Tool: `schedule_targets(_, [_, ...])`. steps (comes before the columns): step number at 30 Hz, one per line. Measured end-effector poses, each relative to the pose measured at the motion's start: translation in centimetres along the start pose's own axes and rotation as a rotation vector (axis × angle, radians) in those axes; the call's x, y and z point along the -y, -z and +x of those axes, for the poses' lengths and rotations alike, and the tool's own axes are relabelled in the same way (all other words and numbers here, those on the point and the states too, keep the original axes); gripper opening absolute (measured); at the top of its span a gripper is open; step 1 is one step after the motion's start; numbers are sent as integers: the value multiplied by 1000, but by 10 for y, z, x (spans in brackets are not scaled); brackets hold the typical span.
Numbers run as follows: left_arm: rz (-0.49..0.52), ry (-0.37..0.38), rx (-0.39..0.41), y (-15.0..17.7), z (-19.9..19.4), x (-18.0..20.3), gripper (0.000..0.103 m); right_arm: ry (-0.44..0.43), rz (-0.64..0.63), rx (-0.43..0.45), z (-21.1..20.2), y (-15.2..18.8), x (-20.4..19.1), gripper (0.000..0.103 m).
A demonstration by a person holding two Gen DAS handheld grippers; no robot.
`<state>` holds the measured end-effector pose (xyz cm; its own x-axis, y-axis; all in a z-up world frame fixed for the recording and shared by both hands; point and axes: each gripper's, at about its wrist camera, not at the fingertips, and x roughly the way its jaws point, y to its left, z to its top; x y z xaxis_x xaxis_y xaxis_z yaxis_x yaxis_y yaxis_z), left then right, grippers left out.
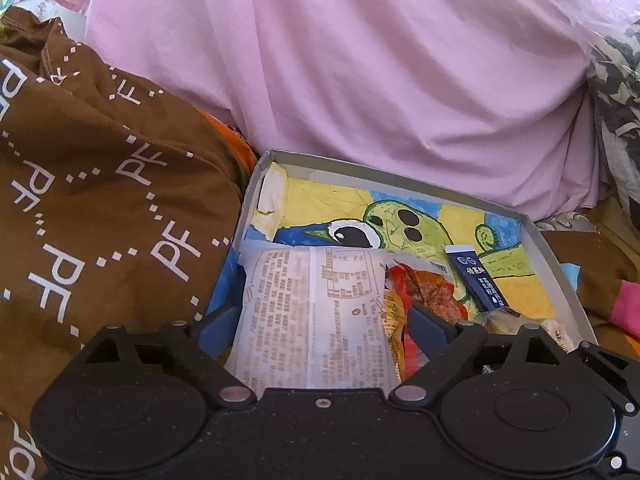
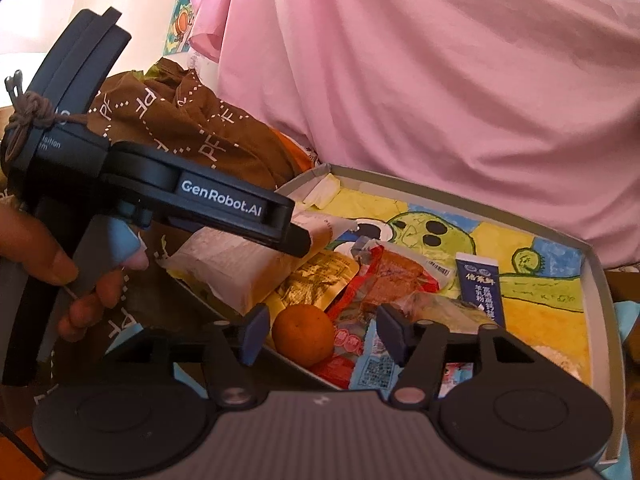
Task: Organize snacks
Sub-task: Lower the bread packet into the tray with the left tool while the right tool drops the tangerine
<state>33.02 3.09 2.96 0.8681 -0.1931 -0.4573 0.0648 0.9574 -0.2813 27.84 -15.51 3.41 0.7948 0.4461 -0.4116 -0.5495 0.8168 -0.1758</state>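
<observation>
Two cloth heaps crowd the shallow grey box (image 1: 560,264): pink fabric (image 1: 360,60) along its far rim and brown printed cloth (image 1: 100,208) against its left wall. Its right half shows bare cartoon lining. A white printed packet (image 1: 312,316) sits between the left gripper (image 1: 320,324) fingers, jaws closed on it, inside the box's left corner. Red and gold wrappers (image 2: 360,280) and a navy sachet (image 2: 480,288) lie alongside. The right gripper (image 2: 320,332) hangs spread apart above an orange (image 2: 302,334).
</observation>
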Motion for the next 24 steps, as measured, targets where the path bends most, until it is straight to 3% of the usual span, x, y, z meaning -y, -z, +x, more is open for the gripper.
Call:
schedule_targets(11, [-23, 6, -13, -3, -3, 4, 101, 15, 7, 16, -8, -2, 4, 85])
schedule_targets(19, [-11, -7, 9, -9, -13, 9, 102, 50, 9, 34, -18, -5, 5, 102])
schedule_targets(24, [-20, -29, 23, -13, -21, 11, 102, 108, 3, 41, -24, -9, 8, 103])
